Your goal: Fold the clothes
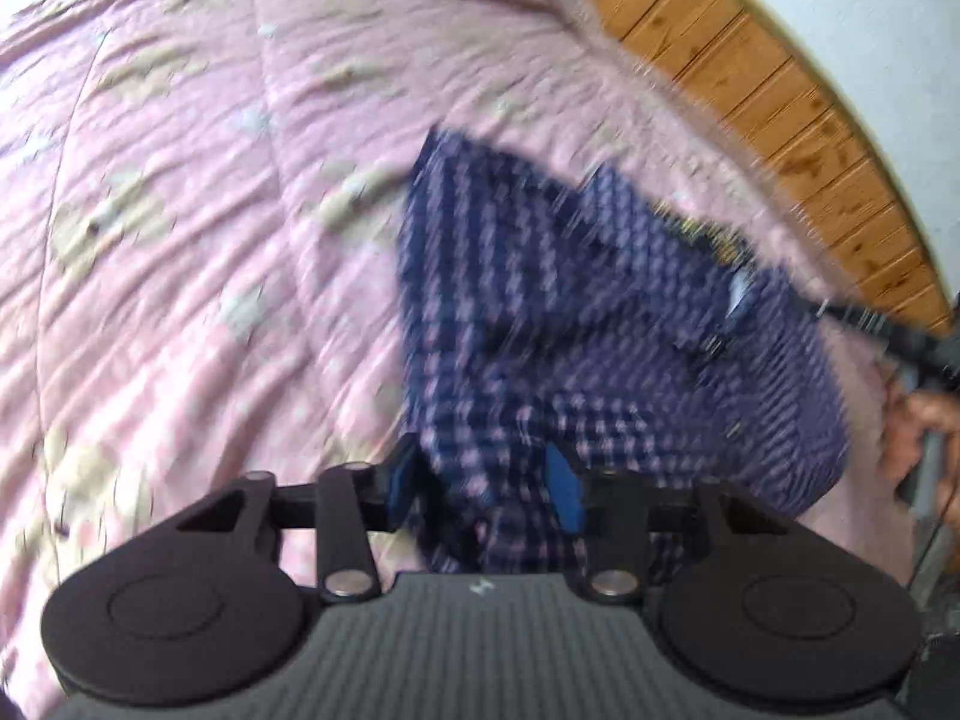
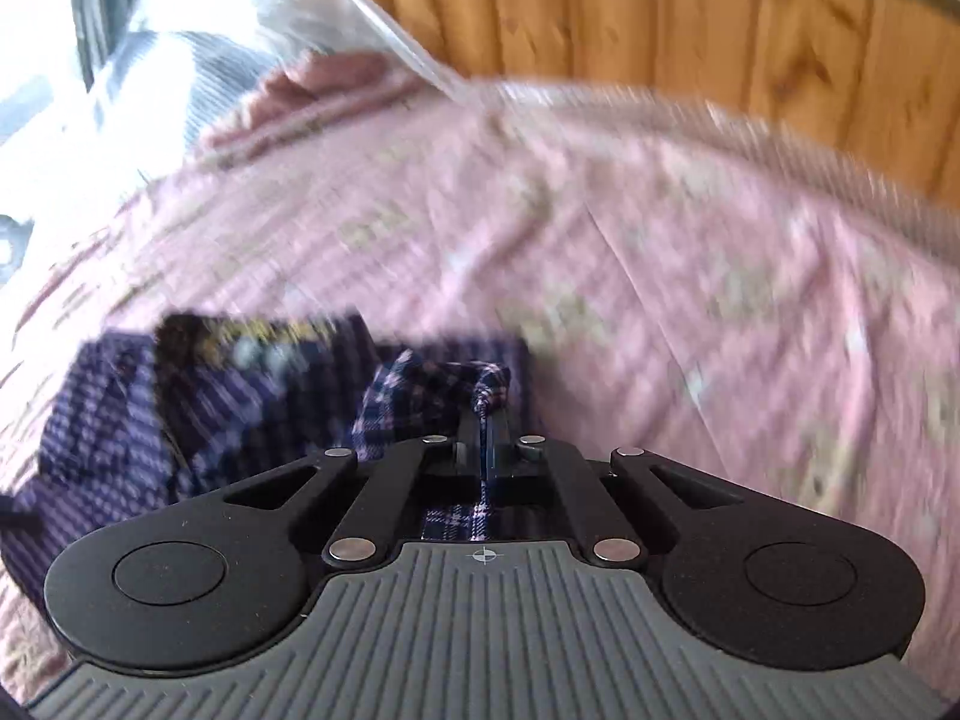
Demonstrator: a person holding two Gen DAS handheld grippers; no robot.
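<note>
A dark blue and pink checked garment (image 1: 576,312) lies partly folded on the pink bedspread (image 1: 198,252). My left gripper (image 1: 486,486) is open, its blue-padded fingers (image 1: 564,495) standing apart on either side of the garment's near edge. In the right wrist view my right gripper (image 2: 489,420) is shut on a bunched corner of the checked garment (image 2: 444,390) and holds it just above the rest of the cloth (image 2: 120,420). Both views are blurred by motion.
A wooden panelled wall (image 2: 690,12) runs along the far side of the bed. A grey-white pillow or blanket (image 2: 180,42) lies at the head. The person's hand holding the other gripper (image 1: 918,420) shows at the right edge of the left wrist view.
</note>
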